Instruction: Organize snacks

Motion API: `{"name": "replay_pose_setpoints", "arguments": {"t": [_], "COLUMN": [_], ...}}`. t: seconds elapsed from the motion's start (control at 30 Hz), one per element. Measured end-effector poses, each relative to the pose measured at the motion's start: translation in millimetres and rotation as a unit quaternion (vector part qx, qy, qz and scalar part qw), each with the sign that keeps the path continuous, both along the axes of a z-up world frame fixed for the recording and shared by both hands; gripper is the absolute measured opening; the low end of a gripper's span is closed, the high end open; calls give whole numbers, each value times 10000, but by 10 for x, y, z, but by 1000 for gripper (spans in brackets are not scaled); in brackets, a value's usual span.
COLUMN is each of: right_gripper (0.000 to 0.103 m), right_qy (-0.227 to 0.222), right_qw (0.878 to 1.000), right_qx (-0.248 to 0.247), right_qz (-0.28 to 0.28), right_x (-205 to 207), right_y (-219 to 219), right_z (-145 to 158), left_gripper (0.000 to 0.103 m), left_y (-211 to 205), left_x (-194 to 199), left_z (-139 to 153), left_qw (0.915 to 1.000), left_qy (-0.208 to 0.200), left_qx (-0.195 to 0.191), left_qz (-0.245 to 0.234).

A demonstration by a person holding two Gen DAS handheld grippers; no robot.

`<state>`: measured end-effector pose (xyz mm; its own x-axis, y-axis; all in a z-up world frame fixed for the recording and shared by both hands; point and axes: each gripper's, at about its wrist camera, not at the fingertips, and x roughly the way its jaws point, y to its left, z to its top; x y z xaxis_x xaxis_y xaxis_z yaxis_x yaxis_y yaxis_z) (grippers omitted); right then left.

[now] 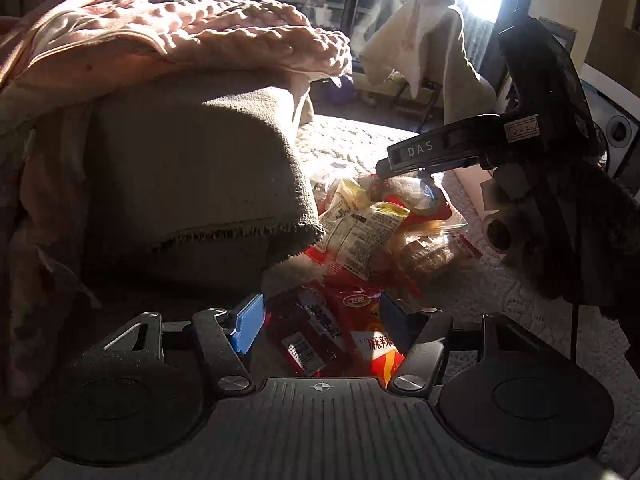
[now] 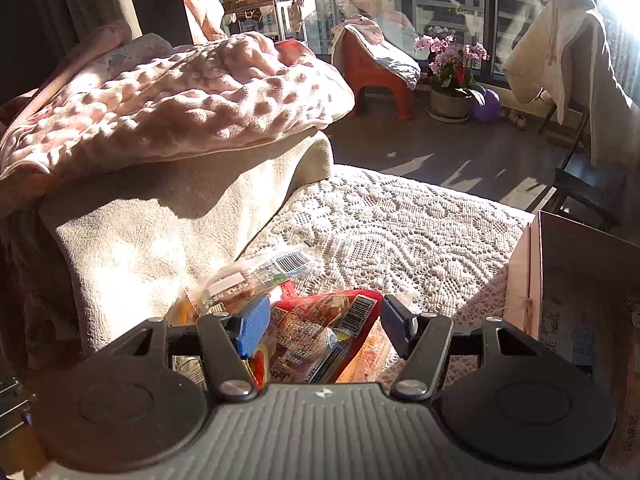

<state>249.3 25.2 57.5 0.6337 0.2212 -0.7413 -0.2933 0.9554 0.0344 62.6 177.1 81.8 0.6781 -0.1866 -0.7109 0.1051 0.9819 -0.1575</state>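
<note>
- One heap of crinkly plastic snack packets point(image 1: 360, 236), red, yellow and clear, near the white lace cover's point(image 2: 400, 216) left edge; the overlapping packets cannot be counted exactly.
- Two black grippers: the left gripper point(image 1: 320, 320) and the right gripper point(image 2: 320, 326).
- One brown cardboard box point(image 2: 580, 280) at the cover's right edge.
- One pink dimpled blanket point(image 2: 180, 96).

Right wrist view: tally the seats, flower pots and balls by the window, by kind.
Stool: 1
Chair: 1
Flower pot: 1
Ball: 1
Total: 4
</note>
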Motion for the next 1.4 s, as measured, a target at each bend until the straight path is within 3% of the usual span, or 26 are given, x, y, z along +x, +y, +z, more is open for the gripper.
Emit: {"name": "replay_pose_setpoints", "arguments": {"t": [0.07, 0.2, 0.3, 0.43, 0.57, 0.67, 0.93, 1.07, 1.17, 1.3, 1.4], "right_gripper": [62, 60, 55, 55, 55, 55, 60, 60, 55, 52, 52], "right_qy": [89, 478, 789, 808, 316, 245, 170, 374, 646, 522, 432], "right_qw": [10000, 9981, 9945, 9933, 9960, 9956, 9927, 9931, 9913, 9937, 9971], "right_qx": [30, 78, -18, 26, -132, 87, 426, 530, 484, 190, 39], "right_qz": [27, 371, 691, 832, 830, 900, 1112, 974, 1035, 972, 624], "right_x": [-13, -367, -719, -1155, -1296, -1253, -978, -864, -988, -1346, -1552], "right_y": [-11, -196, -365, -686, -862, -911, -597, -512, -624, -952, -1290], "right_z": [-37, -27, -96, -129, -63, -10, -151, -300, -338, -309, -263], "left_gripper": [68, 68, 68, 68, 69, 69, 65, 66, 63, 63, 63], "left_y": [107, 242, 277, -40, -509, -702, -793, -841, -853, -1034, -1252], "left_x": [-25, 51, 133, 126, 143, 187, 56, -83, -131, -154, -114], "left_z": [7, 23, 2, -106, -316, -402, -424, -405, -402, -427, -428], "left_qw": [10000, 9978, 9986, 9993, 9974, 9946, 9909, 9906, 9903, 9895, 9885], "left_qy": [35, -285, -233, 187, 302, 63, 459, 418, 461, 437, 358], "left_qx": [-25, 386, 197, -202, 396, 928, 309, 644, 697, 559, 342], "left_qz": [85, 449, 434, -268, -530, -454, -1225, -1132, -1114, -1259, -1428]}}
